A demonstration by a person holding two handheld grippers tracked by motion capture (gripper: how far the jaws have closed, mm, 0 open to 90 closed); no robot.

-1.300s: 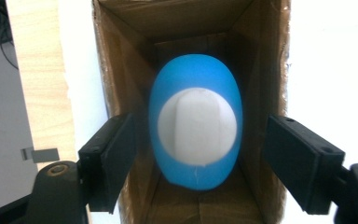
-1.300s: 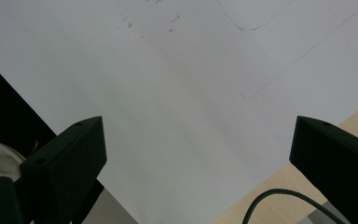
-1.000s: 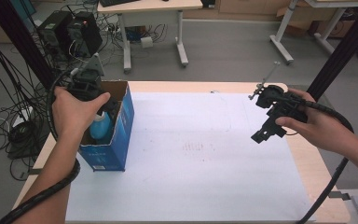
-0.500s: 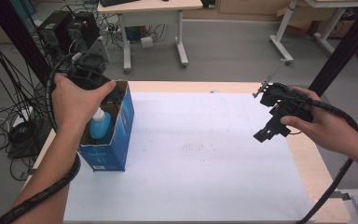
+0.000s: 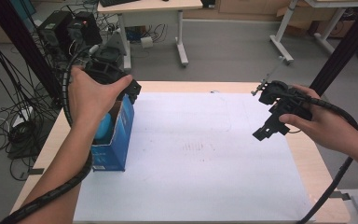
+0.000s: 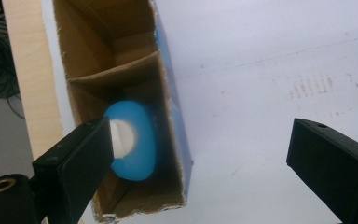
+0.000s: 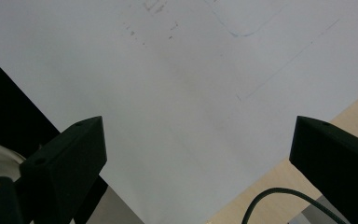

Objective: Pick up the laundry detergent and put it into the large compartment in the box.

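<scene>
Item 1, high view: my left gripper (image 5: 121, 86) sits above the far end of the blue box (image 5: 116, 140), which stands at the left side of the worktop (image 5: 307, 154) on the white sheet (image 5: 205, 158). My hand hides most of the box's open top; a patch of the blue bottle (image 5: 103, 128) shows inside.

Item 2, left gripper view: looks straight down into the box (image 6: 168, 116). It adds the brown cardboard walls, a divider across the inside, and the bottle (image 6: 137, 142) with its white cap in the nearer compartment, below and apart from my jaws.

Item 3, left gripper (image 6: 200, 163): jaws wide and just been opening, nothing between them, touching nothing.

Item 4, right gripper (image 5: 268, 128): held in the air over the right part of the sheet, well apart from the box.

Item 5, right gripper view: gripper (image 7: 198, 158) jaws spread wide, empty; under them the sheet (image 7: 191, 84) with faint pen lines, a strip of bare wood and a black cable (image 7: 279, 198)
</scene>
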